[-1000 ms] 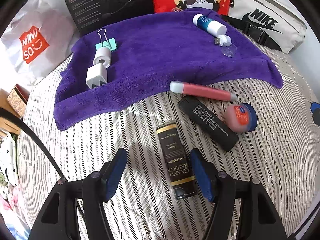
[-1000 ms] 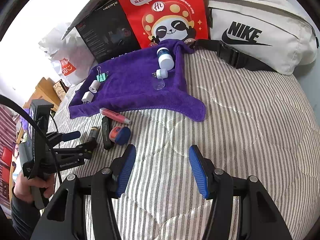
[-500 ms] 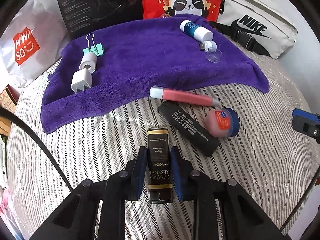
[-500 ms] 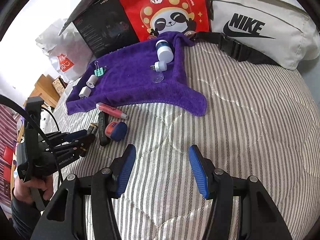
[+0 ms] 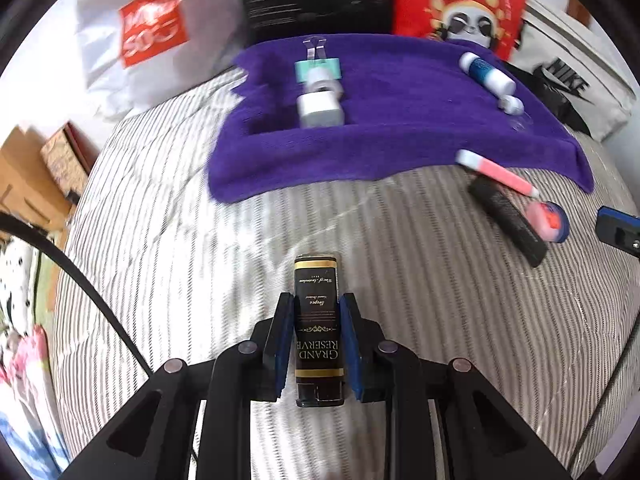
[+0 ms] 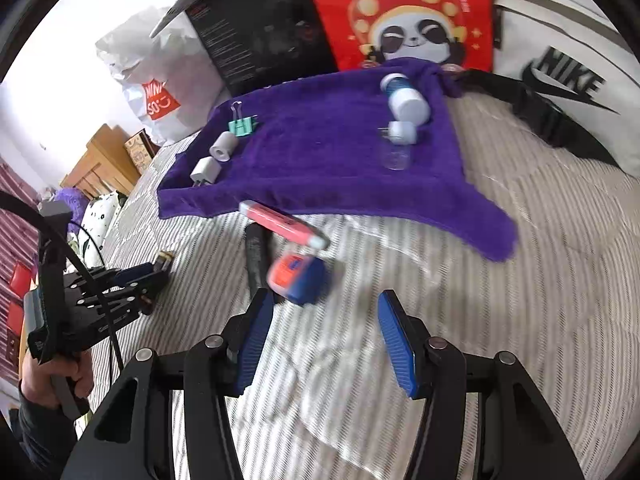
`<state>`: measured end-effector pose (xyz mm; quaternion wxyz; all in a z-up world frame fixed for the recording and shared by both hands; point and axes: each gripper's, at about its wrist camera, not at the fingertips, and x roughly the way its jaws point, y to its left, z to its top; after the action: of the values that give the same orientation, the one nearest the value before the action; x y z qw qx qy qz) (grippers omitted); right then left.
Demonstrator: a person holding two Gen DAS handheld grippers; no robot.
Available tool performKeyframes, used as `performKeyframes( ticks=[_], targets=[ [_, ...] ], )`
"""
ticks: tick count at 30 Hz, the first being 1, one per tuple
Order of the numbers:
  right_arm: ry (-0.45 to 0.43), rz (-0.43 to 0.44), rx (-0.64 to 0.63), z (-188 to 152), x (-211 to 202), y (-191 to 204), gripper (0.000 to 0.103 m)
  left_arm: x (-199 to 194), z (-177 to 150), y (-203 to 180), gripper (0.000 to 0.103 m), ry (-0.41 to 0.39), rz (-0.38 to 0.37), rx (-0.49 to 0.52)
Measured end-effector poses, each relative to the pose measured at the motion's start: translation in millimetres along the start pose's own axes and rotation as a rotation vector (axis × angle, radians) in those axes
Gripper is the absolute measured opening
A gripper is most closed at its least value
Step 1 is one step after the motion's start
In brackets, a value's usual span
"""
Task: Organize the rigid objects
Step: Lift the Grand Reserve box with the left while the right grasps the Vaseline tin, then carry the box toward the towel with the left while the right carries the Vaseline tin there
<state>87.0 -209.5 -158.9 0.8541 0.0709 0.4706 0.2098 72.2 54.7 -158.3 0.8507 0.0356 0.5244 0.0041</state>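
My left gripper (image 5: 316, 312) is shut on a black "Grand Reserve" tube (image 5: 318, 328) and holds it over the striped bed; it also shows in the right wrist view (image 6: 154, 276). My right gripper (image 6: 326, 312) is open, just short of a small blue and red tin (image 6: 298, 276). Beside the tin lie a black stick (image 6: 258, 252) and a pink tube (image 6: 282, 228). The purple towel (image 6: 320, 152) holds a white plug (image 6: 206, 170), a white roll (image 6: 224, 146), a green binder clip (image 6: 242, 124), a blue and white bottle (image 6: 406, 98), a small white adapter (image 6: 402, 132) and a clear cap (image 6: 396, 158).
Behind the towel stand a black box (image 6: 260, 32), a red panda bag (image 6: 404, 16), a white Nike bag (image 6: 568, 80) and a white Miniso bag (image 6: 158, 88). The bed's left edge drops to wooden furniture (image 6: 100, 164).
My left gripper closed on the black tube, lifted it and swung left. My right gripper moved forward and left, close to the blue and red tin, still open.
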Motion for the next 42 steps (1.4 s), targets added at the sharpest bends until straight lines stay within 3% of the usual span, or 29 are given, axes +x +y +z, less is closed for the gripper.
performKeyframes(
  ticks=[5,15,22,27,32,42],
  targets=[
    [0.017,-0.045,-0.045,8.8,21.6,20.8,0.049,2.1,-2.2,13.4,0.023,-0.018,-0.042,-0.027],
    [0.086,-0.126,-0.078,20.9,57.9,36.6,0.047,-2.4,-12.7,12.5,0.023,-0.045,-0.051,-0.034],
    [0.12,-0.171,-0.094,9.4,50.8,27.2,0.047,-4.4,-14.8,12.7,0.023,-0.058,-0.053,-0.042],
    [0.107,-0.177,-0.143,5.0,51.9,33.3,0.047,-4.3,-15.0,13.0,0.023,-0.059,-0.054,-0.043],
    [0.066,-0.219,-0.228,2.2,59.0,44.4,0.036,-4.0,-15.3,11.8,0.023,-0.059,-0.048,-0.051],
    [0.013,-0.213,-0.233,-4.6,55.6,42.2,0.037,-4.3,-16.5,12.4,0.023,-0.048,-0.054,-0.046]
  ],
)
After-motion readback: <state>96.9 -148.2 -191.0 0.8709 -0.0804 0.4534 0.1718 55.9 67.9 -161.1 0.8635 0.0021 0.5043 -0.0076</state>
